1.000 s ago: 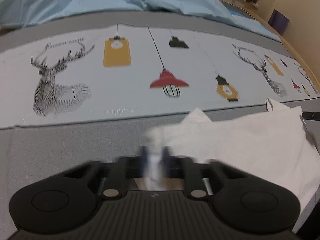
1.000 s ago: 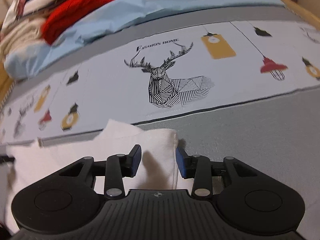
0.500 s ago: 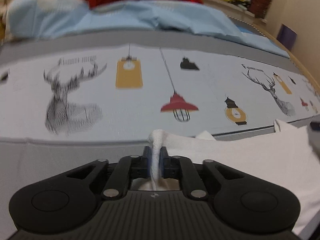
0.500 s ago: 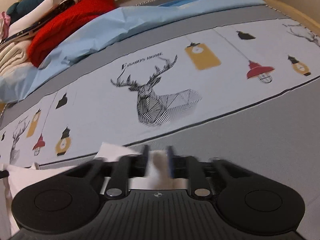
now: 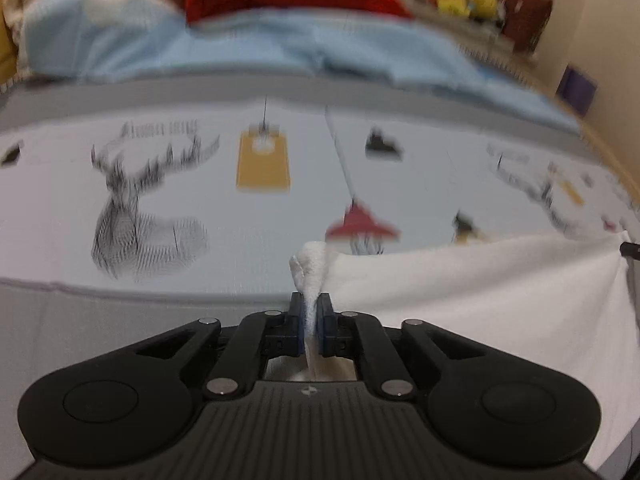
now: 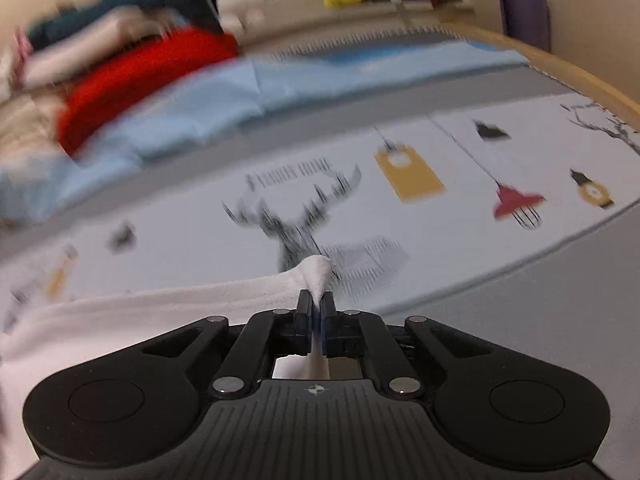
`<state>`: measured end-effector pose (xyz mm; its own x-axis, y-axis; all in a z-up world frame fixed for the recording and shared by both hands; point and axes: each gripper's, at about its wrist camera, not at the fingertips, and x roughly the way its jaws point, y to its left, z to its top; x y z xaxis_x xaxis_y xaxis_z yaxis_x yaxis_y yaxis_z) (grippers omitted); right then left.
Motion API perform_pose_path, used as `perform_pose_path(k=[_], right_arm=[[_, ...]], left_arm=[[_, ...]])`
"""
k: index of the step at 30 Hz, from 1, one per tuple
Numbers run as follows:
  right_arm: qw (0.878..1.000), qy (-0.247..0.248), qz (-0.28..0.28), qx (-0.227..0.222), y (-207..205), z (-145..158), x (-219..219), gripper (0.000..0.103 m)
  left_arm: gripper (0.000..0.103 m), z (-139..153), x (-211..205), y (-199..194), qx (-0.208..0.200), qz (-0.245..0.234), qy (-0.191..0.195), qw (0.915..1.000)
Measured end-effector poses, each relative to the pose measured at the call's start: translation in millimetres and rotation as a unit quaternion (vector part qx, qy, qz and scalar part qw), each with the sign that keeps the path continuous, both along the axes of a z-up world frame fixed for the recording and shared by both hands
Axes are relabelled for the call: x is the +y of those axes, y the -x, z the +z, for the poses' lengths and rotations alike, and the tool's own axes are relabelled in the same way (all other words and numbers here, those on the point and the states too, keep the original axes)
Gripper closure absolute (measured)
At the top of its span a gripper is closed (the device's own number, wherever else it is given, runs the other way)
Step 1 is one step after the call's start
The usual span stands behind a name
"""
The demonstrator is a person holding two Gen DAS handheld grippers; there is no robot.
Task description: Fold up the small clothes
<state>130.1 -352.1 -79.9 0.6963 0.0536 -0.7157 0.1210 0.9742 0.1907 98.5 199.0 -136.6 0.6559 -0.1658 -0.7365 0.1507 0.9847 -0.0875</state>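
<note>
Left wrist view: left gripper (image 5: 311, 312) fingers clamp the white cloth (image 5: 460, 280); right gripper (image 6: 316, 312) likewise — above a grey bed sheet (image 6: 520, 312) with deer-and-lamp print, red knit (image 6: 140, 80) behind.

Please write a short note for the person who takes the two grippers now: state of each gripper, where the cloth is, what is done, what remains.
Left gripper: shut on one corner of the white cloth.
Right gripper: shut on another corner of the cloth.
Cloth: hangs stretched between both grippers, above the printed sheet on the bed.
Done: both corners gripped.
Left: the fold itself; probably carry the held edge over and lay it down, then release.
</note>
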Motion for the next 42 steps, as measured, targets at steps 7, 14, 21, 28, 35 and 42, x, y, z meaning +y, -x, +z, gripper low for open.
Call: perform_pose_path(k=[7, 14, 21, 28, 35, 42], right_arm=[[1.0, 0.017, 0.004, -0.004, 18, 15, 1, 0.076], [0.983, -0.003, 0.172, 0.06, 72, 15, 22, 0.075], [0.956, 0.099, 0.226, 0.157, 129, -22, 31, 0.074], [0.966, 0.085, 0.165, 0.178, 155, -21, 29, 0.074], [0.968, 0.096, 0.12, 0.198, 164, -29, 30, 0.078], [0.971, 0.094, 0.07, 0.21, 164, -33, 22, 0.095]], left_arm=[[0.092, 16, 7, 22, -0.016, -0.013, 0.004, 0.9998], [0.092, 0, -19, 76, 0.042, -0.181, -0.008, 0.9825], [0.092, -33, -14, 111, 0.109, -0.196, -0.083, 0.9709], [0.091, -44, -17, 141, 0.151, -0.192, -0.092, 0.9655], [0.087, -40, -11, 156, 0.14, -0.139, -0.076, 0.9773], [0.086, -44, -9, 165, 0.16, -0.113, -0.081, 0.9773]])
